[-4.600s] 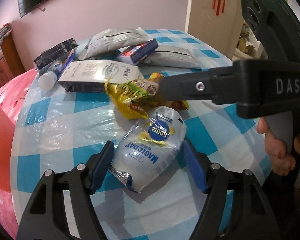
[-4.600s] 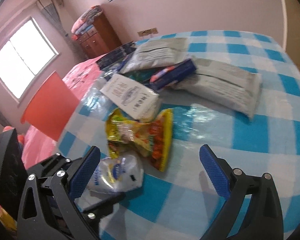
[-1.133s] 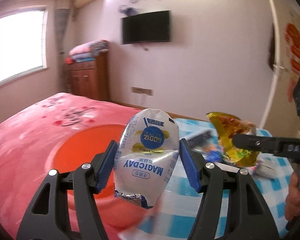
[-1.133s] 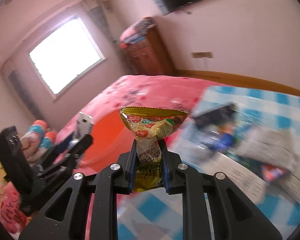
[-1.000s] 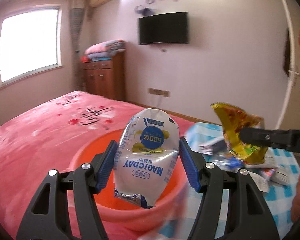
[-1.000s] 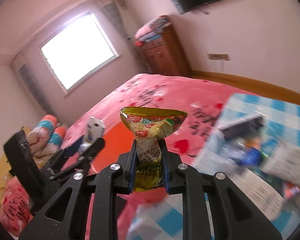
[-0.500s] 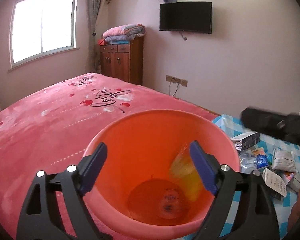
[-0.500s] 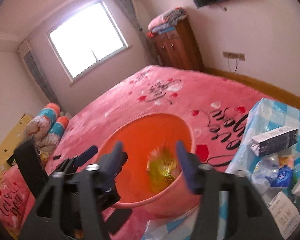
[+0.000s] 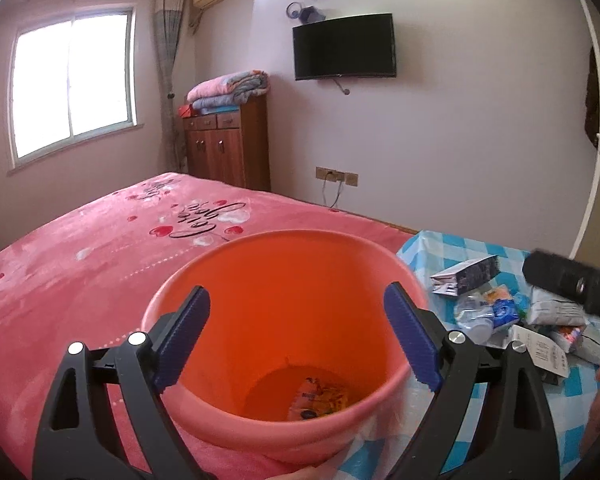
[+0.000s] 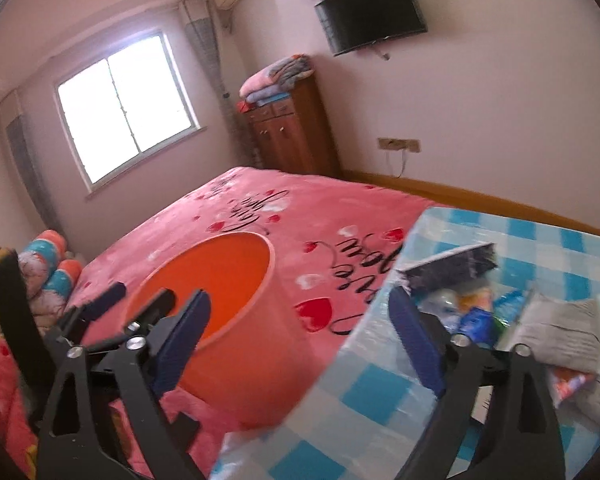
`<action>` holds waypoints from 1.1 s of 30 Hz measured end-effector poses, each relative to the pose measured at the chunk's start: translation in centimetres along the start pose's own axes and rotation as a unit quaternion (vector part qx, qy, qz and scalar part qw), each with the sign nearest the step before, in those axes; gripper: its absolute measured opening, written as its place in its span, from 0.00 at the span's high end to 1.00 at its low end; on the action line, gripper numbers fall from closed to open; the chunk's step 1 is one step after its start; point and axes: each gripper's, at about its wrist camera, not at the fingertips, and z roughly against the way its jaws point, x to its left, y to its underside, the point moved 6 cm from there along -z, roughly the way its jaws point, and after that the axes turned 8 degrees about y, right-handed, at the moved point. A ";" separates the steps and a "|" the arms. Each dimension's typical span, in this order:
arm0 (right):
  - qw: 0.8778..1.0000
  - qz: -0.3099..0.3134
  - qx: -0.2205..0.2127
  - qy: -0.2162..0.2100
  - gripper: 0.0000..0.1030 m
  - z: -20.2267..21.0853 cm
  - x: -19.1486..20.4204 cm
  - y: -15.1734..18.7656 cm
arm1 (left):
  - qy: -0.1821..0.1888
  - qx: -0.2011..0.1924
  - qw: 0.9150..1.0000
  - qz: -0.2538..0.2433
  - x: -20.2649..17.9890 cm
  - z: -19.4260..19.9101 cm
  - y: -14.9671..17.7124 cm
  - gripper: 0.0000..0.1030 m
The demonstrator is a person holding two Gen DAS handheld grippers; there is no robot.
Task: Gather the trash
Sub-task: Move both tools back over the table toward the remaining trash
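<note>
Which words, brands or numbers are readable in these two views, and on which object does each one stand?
"Love you": black cursive on the pink bed cover, seen upside down; this is my best reading.
Wrappers in the orange bucket: print too blurred to read.
Packets on the checked table: print too small to read.
No other text is visible.
</note>
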 end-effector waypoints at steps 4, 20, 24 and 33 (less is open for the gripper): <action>0.999 -0.003 -0.028 0.019 0.05 2.0 -1.9 1.4 | 0.027 -0.006 1.000 0.007 -1.5 0.6 0.3 0.14; 0.994 -0.061 -0.051 0.077 0.05 7.3 -8.5 5.9 | 0.130 0.004 0.991 0.016 -8.8 1.4 3.7 0.14; 0.992 -0.063 -0.057 0.091 0.05 8.2 -9.4 6.5 | 0.121 0.017 0.993 -0.007 -10.3 1.2 4.4 0.14; 0.989 -0.097 -0.044 0.104 0.05 8.8 -13.2 8.2 | 0.110 0.047 0.993 -0.018 -12.4 0.4 6.1 0.14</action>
